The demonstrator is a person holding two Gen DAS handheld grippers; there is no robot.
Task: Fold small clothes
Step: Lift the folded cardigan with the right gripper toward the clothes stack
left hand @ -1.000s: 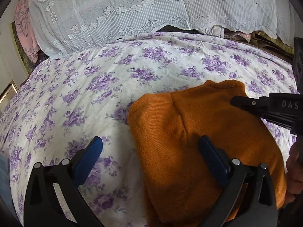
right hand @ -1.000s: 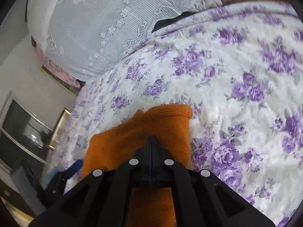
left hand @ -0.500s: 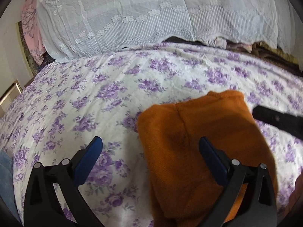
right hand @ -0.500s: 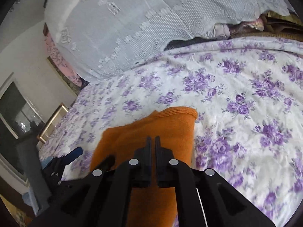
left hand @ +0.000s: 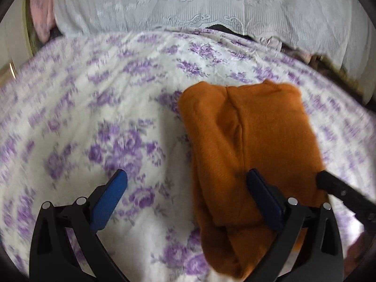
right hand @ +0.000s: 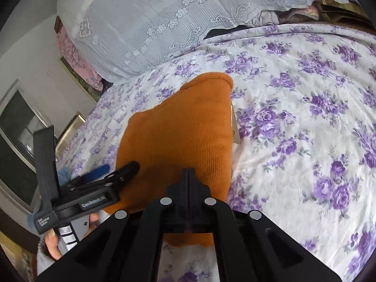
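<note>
The left wrist view is taken from low and close above the folded orange knit garment point(left hand: 249, 138), looking forward between the widely parted blue-padded fingers of the left gripper point(left hand: 188, 176) toward the white lace cloth point(left hand: 188, 2) beyond the garment. The right wrist view is taken from the garment's near right side, over the pressed-together black fingers of the right gripper point(right hand: 188, 172), facing forward and leftward. The garment point(right hand: 183, 136), the purple-flowered white bedsheet point(right hand: 293, 98) beneath it and the lace cloth point(right hand: 145, 18) are shared by both views.
</note>
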